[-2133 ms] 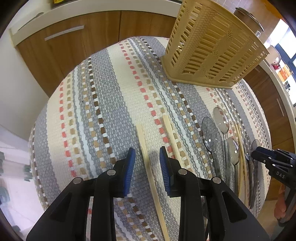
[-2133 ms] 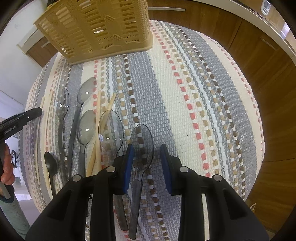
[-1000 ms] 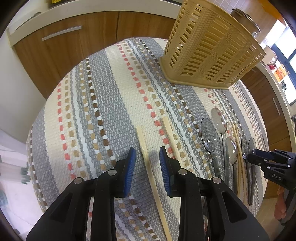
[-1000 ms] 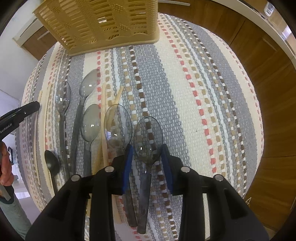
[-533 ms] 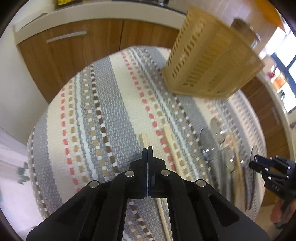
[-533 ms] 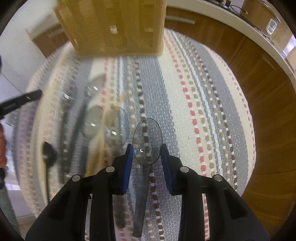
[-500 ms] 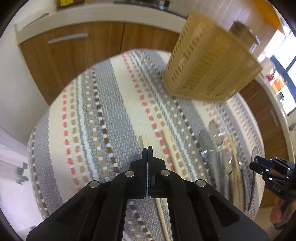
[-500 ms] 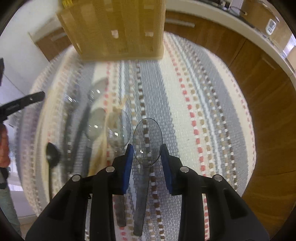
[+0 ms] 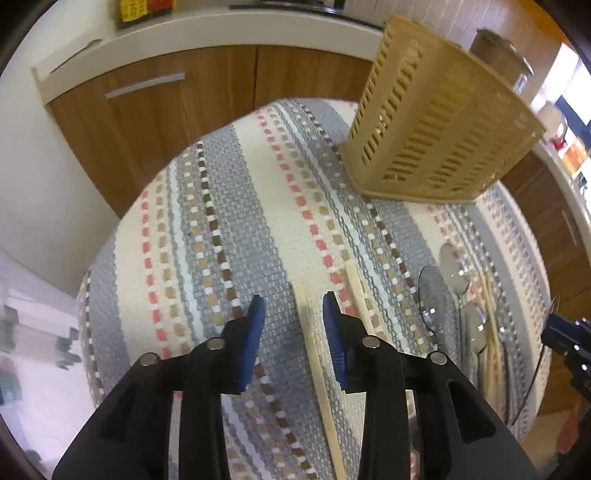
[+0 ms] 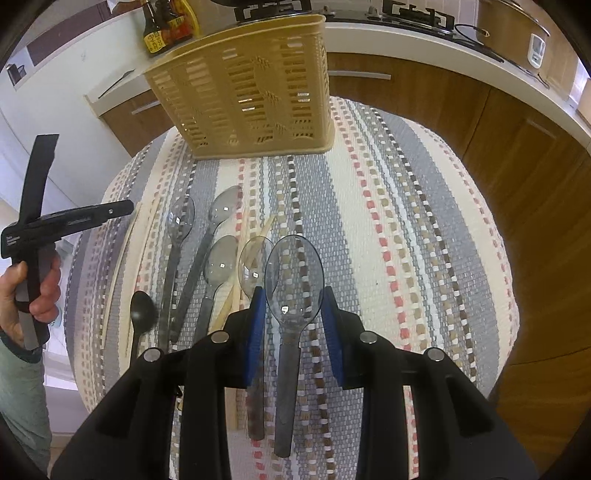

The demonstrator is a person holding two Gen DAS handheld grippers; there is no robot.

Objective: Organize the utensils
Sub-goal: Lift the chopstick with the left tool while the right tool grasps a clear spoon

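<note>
On the striped mat (image 9: 221, 221) a pale wooden chopstick (image 9: 314, 350) lies flat between the blue pads of my left gripper (image 9: 292, 299). Its jaws are opening and the pads do not press it. A second chopstick (image 9: 360, 295) lies just right of it. My right gripper (image 10: 292, 291) is shut on the bowl of a clear grey spoon (image 10: 295, 273), held above the mat with its handle hanging toward me. The tan slotted basket (image 10: 251, 92) stands at the mat's far side, also in the left wrist view (image 9: 436, 140).
Several more clear spoons (image 10: 221, 258), a small black spoon (image 10: 142, 314) and chopsticks (image 10: 255, 236) lie left of the held spoon. A hand (image 10: 37, 291) holds the left gripper's handle at far left. Wooden cabinets (image 10: 517, 147) and a white counter with bottles (image 10: 166, 26) ring the mat.
My left gripper shut over the chopstick half a second ago and has opened again, leaving it on the mat. My right gripper has risen with the spoon, tilting up toward the basket.
</note>
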